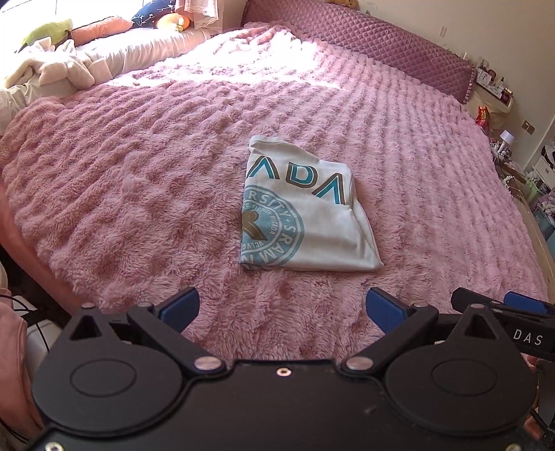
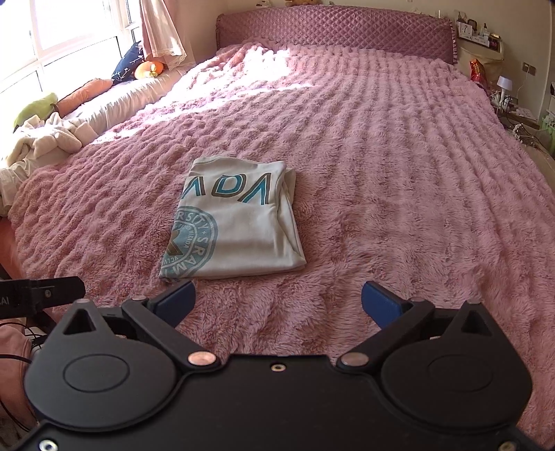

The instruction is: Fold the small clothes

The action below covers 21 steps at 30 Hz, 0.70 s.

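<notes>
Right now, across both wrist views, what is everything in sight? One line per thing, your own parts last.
T-shirt: one, white with teal print, folded, lying in the middle of the blanket.
Blanket: one, pink and fluffy, covering the bed.
Headboard: one, mauve quilted, at the far end.
Cushions: several, peach, green, navy and orange, along the window side.
Pale cloth heap: one, cream, at the blanket's left edge.
Curtain: one, pink, by the window.
Lamp: one, white, among clutter at far right.
Left tongs: one pair, black with blue pads, open, short of the T-shirt.
Right tongs: one pair, same colours, open, holding nothing.
</notes>
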Available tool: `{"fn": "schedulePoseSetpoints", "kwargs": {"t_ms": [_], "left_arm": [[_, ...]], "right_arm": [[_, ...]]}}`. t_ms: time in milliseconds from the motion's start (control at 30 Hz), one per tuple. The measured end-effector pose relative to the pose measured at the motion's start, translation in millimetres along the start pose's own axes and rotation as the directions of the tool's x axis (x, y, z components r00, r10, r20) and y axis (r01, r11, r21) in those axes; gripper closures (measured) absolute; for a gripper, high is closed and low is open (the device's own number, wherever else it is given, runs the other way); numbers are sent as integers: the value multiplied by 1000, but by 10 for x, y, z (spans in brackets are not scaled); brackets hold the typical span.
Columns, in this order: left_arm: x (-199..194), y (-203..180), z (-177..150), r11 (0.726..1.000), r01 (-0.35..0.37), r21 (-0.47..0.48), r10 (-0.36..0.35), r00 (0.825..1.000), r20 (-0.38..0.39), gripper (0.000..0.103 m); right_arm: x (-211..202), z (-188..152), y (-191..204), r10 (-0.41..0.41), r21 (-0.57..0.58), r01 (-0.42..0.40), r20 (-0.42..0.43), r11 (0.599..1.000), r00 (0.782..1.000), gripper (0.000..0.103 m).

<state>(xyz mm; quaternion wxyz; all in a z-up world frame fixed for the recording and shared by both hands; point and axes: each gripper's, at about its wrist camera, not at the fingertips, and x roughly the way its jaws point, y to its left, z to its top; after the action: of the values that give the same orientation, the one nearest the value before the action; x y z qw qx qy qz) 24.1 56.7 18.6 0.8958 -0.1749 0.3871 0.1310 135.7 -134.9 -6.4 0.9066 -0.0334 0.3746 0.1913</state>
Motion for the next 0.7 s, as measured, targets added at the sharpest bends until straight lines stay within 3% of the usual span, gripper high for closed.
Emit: {"fn": "schedulePoseSetpoints", "kwargs": {"t_ms": [700], "left_arm": [[28,-1,40,1000,-9,-6,9,999,-34,0]], "right_arm": [[59,19,18,-9,1,9,-20,1000,1000,0]]}}
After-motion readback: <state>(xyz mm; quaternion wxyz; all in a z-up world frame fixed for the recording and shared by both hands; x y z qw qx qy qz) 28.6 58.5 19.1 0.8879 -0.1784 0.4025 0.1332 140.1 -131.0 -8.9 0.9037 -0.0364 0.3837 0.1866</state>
